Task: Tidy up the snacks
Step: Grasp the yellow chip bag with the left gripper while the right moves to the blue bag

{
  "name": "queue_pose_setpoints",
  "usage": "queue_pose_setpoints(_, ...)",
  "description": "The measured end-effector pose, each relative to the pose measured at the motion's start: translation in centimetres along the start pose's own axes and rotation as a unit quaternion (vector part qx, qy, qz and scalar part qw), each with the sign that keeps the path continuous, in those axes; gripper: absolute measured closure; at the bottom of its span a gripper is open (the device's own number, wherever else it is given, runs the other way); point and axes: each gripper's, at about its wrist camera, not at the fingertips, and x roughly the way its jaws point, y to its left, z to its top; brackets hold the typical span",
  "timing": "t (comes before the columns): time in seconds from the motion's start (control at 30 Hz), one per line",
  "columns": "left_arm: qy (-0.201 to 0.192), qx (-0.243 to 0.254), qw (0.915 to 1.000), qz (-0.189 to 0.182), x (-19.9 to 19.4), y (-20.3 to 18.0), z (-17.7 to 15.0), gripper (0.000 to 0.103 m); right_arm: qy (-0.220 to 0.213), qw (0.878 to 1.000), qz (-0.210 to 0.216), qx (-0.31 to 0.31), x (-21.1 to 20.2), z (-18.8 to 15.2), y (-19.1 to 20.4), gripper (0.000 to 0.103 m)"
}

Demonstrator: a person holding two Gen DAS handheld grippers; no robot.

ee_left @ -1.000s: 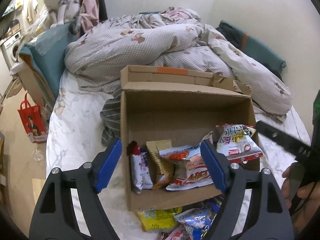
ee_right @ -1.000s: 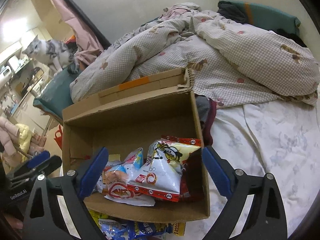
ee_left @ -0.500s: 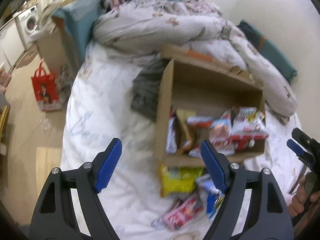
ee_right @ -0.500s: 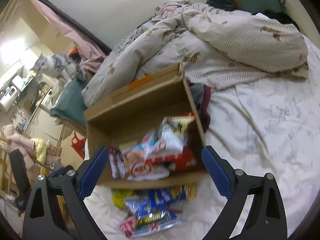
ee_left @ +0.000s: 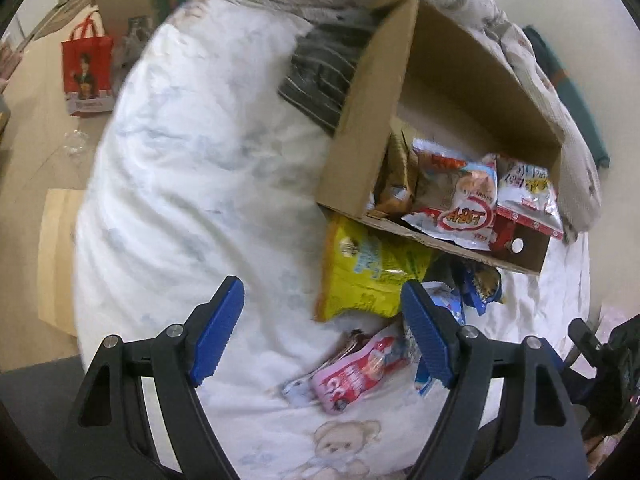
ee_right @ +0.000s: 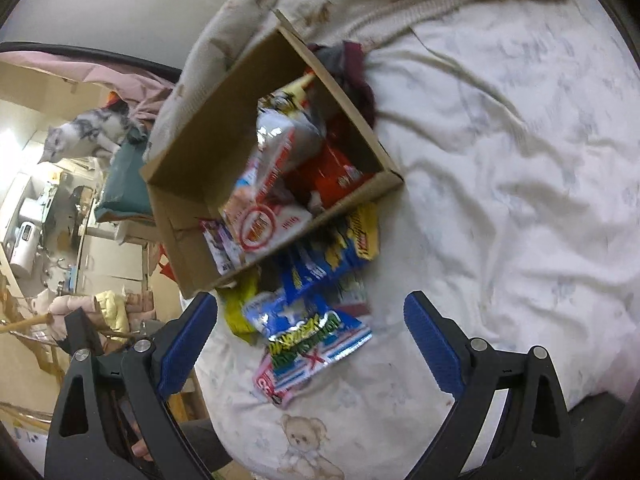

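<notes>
Several snack packets [ee_left: 460, 196] sit in the cardboard box [ee_left: 360, 132]; others [ee_right: 308, 320] remain on the bed [ee_right: 500, 200] nearby. Left hand-held gripper [ee_left: 322, 340] and right hand-held gripper [ee_right: 310, 340]: both spread, empty.

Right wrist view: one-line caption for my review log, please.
Open right gripper hovers over loose snack packets on the bed sheet, beside a cardboard box holding more snacks.

**Two wrist views, both looking down on the bed**

Left wrist: high over the bed [ee_left: 192, 184], tilted down, box [ee_left: 372, 120] upper right, floor at left. Right wrist: same height, box [ee_right: 192, 184] up-left, room beyond on the left. Both look forward between their own fingers. Shared: box, loose snack packs [ee_left: 360, 368] [ee_right: 316, 344] before it, the bear print [ee_left: 344, 452] [ee_right: 304, 440] near the bottom edge.
</notes>
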Motion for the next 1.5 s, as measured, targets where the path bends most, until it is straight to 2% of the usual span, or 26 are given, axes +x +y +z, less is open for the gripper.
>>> queue_pose_setpoints(0.07, 0.016, 0.024, 0.9995, 0.011, 1.9, -0.9, 0.3, 0.025, 0.0, 1.0, -0.004, -0.002, 0.1, 0.1, -0.1, 0.006)
queue_pose_setpoints(0.13, 0.021, 0.025, 0.9992, 0.024, 3.3, -1.0, 0.7, 0.025, -0.001, 1.0, -0.006, -0.004, 0.1, 0.3, -0.1, 0.006)
queue_pose_setpoints(0.3, 0.045, 0.0, 0.9987, -0.025, 5.8, -1.3, 1.0, 0.025, -0.003, 1.0, -0.01, -0.015, 0.4, 0.8, 0.3, 0.006)
queue_pose_setpoints(0.43, 0.052, 0.017, 0.9978, -0.037, 7.3, -2.3, 0.6, 0.025, 0.007, 1.0, -0.01, -0.012, 1.1, 0.9, 0.2, 0.006)
queue_pose_setpoints(0.63, 0.071, 0.006, 0.995, -0.07, 8.6, -3.1, 0.5, 0.025, 0.017, 1.0, -0.018, -0.018, 2.1, 0.9, 0.5, 0.006)
queue_pose_setpoints(0.73, 0.086, -0.013, 0.9919, -0.093, 8.9, -3.1, 0.5, 0.035, 0.02, 0.999, -0.02, -0.018, 2.4, 0.9, 0.6, 0.006)
queue_pose_setpoints(0.8, 0.091, -0.007, 0.9917, -0.091, 8.7, -3.4, 0.4, 0.047, 0.02, 0.999, -0.021, -0.019, 2.5, 0.9, 0.6, 0.006)
queue_pose_setpoints(0.87, 0.095, -0.004, 0.9913, -0.091, 8.8, -3.9, 0.1, 0.054, 0.02, 0.999, -0.022, -0.023, 2.5, 0.8, 0.8, 0.006)
queue_pose_setpoints(1.07, 0.084, 0.008, 0.9943, -0.066, 5.8, -3.9, -0.9, 0.063, 0.012, 0.999, -0.021, -0.038, 2.0, 0.7, 1.4, 0.006)
queue_pose_setpoints(1.33, 0.035, 0.066, 0.9972, -0.011, -1.5, -2.8, -2.6, 0.063, 0.014, 0.999, -0.009, -0.037, 1.6, 0.6, 1.7, 0.006)
queue_pose_setpoints(1.5, 0.007, 0.083, 0.9965, 0.005, -4.9, -1.7, -3.6, 0.063, 0.04, 0.997, -0.028, -0.065, 2.9, -0.2, 2.5, 0.006)
